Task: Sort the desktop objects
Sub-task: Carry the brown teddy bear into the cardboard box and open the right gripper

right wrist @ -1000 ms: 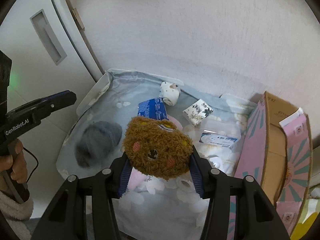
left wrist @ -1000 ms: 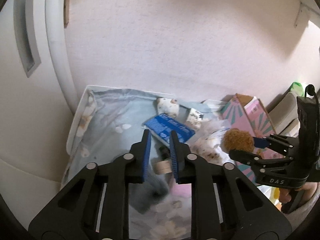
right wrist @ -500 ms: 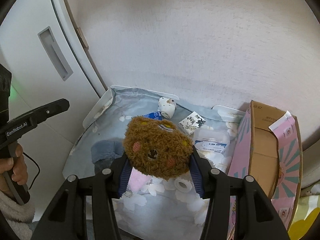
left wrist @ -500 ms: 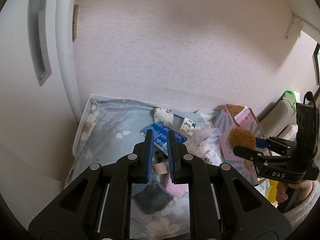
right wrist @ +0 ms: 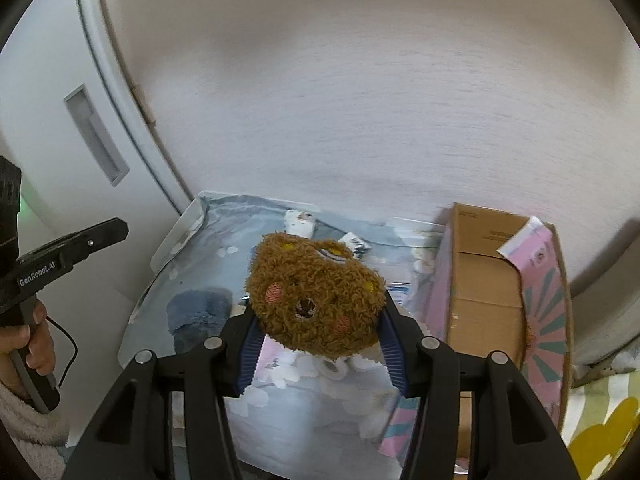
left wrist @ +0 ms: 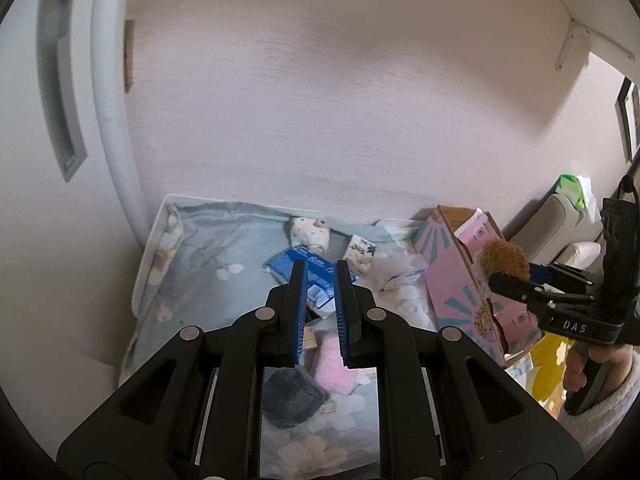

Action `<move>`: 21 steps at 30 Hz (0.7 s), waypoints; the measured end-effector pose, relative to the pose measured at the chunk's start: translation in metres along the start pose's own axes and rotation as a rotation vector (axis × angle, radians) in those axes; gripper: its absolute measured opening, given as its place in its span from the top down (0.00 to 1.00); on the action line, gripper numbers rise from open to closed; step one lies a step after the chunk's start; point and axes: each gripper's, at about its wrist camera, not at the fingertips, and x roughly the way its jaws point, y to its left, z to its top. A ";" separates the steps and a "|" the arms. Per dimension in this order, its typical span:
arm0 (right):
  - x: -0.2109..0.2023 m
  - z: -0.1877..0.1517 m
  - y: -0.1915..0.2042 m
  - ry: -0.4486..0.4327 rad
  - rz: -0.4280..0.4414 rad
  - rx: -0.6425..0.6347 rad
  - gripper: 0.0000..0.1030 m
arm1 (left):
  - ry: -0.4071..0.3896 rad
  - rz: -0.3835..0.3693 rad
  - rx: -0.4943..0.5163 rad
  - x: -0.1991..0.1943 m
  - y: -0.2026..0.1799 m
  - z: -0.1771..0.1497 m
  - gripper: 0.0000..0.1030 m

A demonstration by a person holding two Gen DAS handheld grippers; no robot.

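The right gripper (right wrist: 318,340) is clamped on a brown plush toy (right wrist: 316,300), its blue pads pressed into the fuzz at both sides; the toy's embroidered face, with pink cheeks, looks into the camera and blocks most of the table behind it. In the left wrist view the same toy (left wrist: 503,258) shows only as a brown tuft beyond the pink cardboard box (left wrist: 464,280), its lower part hidden by the gripper's black finger. The left gripper (left wrist: 320,308) holds nothing, its jaws a narrow gap apart above the floral blue cloth (left wrist: 208,248).

Close under the left gripper lie a grey-blue fuzzy piece (left wrist: 294,398) and a pink soft item (left wrist: 332,368), both partly cut off by the gripper frame, so I cannot tell what they are. Further off sit a blue packet (left wrist: 316,276), half hidden by the fingers, a clear plastic box (left wrist: 400,276), a small patterned packet (left wrist: 360,250) and a white rolled cloth (left wrist: 310,232) against the wall (left wrist: 320,120). The box's far flaps (right wrist: 492,268) stand open.

Compared with a second ago, both grippers have risen and drawn back: the table things look smaller and more wall shows. The left jaws have narrowed, and the toy has moved nearer the box.
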 end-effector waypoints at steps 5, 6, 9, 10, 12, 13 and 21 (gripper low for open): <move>-0.006 -0.006 -0.032 0.009 -0.136 0.112 0.53 | 0.012 -0.012 -0.006 0.008 -0.006 -0.003 0.89; -0.006 -0.008 -0.039 0.016 -0.149 0.126 0.53 | 0.015 -0.012 -0.011 0.009 -0.006 -0.004 0.89; -0.004 -0.021 -0.064 0.044 -0.187 0.177 0.53 | 0.029 -0.009 -0.027 0.014 -0.005 -0.007 0.89; -0.003 -0.023 -0.068 0.052 -0.194 0.190 0.53 | 0.033 -0.008 -0.030 0.016 -0.005 -0.008 0.89; 0.000 -0.033 -0.085 0.076 -0.211 0.223 0.53 | 0.038 -0.005 -0.031 0.018 -0.008 -0.009 0.89; 0.001 -0.035 -0.090 0.085 -0.216 0.231 0.53 | 0.043 -0.003 -0.026 0.022 -0.012 -0.009 0.89; 0.009 -0.063 -0.128 0.150 -0.252 0.316 0.53 | 0.095 -0.073 0.061 0.061 -0.075 -0.002 0.89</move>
